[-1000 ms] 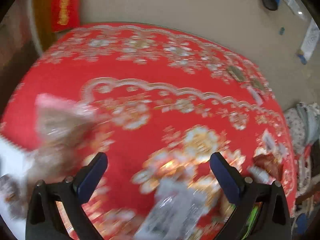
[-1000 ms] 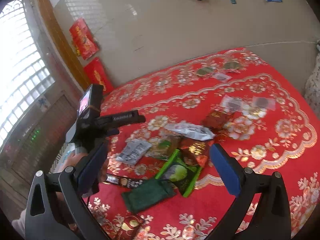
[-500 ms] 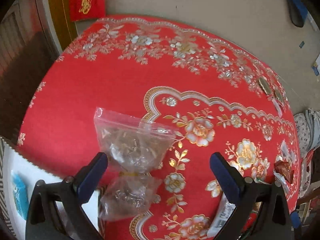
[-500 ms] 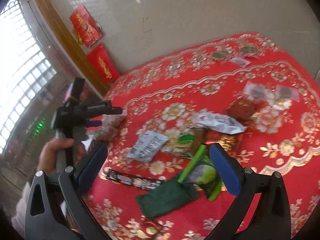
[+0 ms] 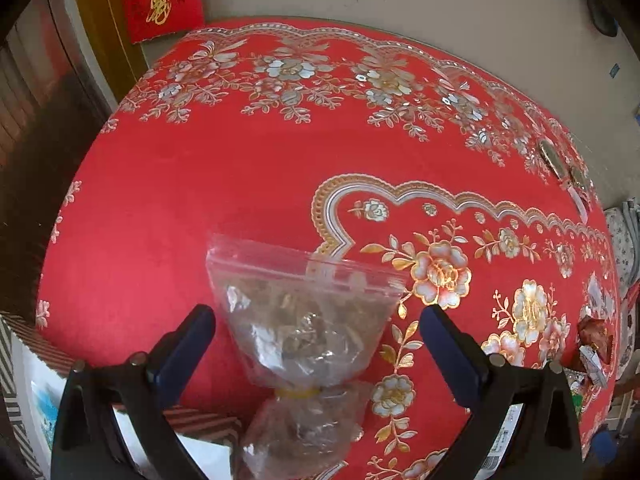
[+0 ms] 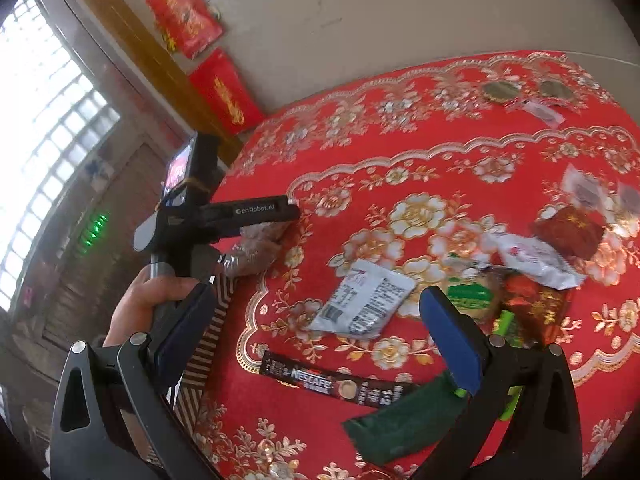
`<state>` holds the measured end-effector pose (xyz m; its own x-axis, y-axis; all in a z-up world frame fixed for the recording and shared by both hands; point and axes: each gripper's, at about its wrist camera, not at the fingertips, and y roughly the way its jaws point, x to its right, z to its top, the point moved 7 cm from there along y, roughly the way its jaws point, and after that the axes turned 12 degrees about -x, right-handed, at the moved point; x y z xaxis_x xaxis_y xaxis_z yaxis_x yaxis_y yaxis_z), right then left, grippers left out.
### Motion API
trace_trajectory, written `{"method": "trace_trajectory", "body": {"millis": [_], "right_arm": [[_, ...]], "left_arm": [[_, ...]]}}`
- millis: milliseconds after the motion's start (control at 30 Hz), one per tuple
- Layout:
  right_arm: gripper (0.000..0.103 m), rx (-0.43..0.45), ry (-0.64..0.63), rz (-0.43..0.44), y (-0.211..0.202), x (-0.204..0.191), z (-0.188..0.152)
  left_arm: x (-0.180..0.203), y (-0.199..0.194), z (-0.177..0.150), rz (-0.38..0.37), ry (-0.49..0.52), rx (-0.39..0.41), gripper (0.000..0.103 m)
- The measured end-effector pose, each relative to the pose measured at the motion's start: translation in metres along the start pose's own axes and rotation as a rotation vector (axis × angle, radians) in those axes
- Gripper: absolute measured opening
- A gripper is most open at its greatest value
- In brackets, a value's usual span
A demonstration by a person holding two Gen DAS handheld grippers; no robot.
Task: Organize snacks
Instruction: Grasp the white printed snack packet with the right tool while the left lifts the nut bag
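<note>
A clear zip bag of brown snacks (image 5: pixel 304 320), tied with a yellow band, lies on the red floral tablecloth (image 5: pixel 224 168) at the near left edge. My left gripper (image 5: pixel 318 344) is open with the bag between its fingers, not pinched; it also shows in the right wrist view (image 6: pixel 280 216), over the bag (image 6: pixel 256 252). My right gripper (image 6: pixel 316 336) is open and empty above a pile of snacks: a white packet (image 6: pixel 364 304), a black Nescafe stick (image 6: pixel 336 384), a dark green packet (image 6: pixel 396 428), a red packet (image 6: pixel 568 232).
A striped box (image 6: pixel 208 340) with a white inside (image 5: pixel 40 408) sits at the table's left edge. Round snacks (image 6: pixel 500 90) lie at the far side. A wall with red banners (image 6: pixel 224 92) and a window stand behind.
The left gripper has swung left from the snack pile and closed in on the clear bag, which now lies between its fingers. The right gripper has shifted slightly over the pile.
</note>
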<state>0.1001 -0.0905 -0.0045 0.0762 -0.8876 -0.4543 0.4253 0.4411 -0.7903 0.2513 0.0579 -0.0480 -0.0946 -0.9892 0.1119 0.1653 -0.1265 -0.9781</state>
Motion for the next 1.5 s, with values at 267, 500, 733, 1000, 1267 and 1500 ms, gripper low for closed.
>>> {"method": "trace_trajectory", "body": {"millis": [267,500,733,1000,1267,1500], "right_arm": [[0.103,-0.128,0.009,-0.018,0.049,-0.008,0.001],[0.097,-0.207,0.032,-0.121,0.081,-0.001,0.005],[0.095,-0.239,0.053,-0.263,0.095,0.008,0.01],[0.087,-0.248,0.098,-0.315,0.099,0.018,0.004],[0.055,-0.242,-0.001,-0.368,0.095,0.016,0.001],[0.051,-0.224,-0.044,-0.369,0.083,0.021,-0.003]], "left_arm": [[0.0,0.003,-0.001,0.004,0.047,-0.004,0.082],[-0.005,-0.002,0.0,-0.006,0.049,0.011,0.06],[-0.004,-0.003,-0.004,0.033,0.062,0.025,0.06],[-0.008,-0.003,-0.009,0.027,0.057,0.024,0.06],[-0.002,-0.005,-0.018,0.029,0.082,0.019,0.056],[0.0,-0.018,-0.024,-0.038,0.057,0.02,0.051]]}}
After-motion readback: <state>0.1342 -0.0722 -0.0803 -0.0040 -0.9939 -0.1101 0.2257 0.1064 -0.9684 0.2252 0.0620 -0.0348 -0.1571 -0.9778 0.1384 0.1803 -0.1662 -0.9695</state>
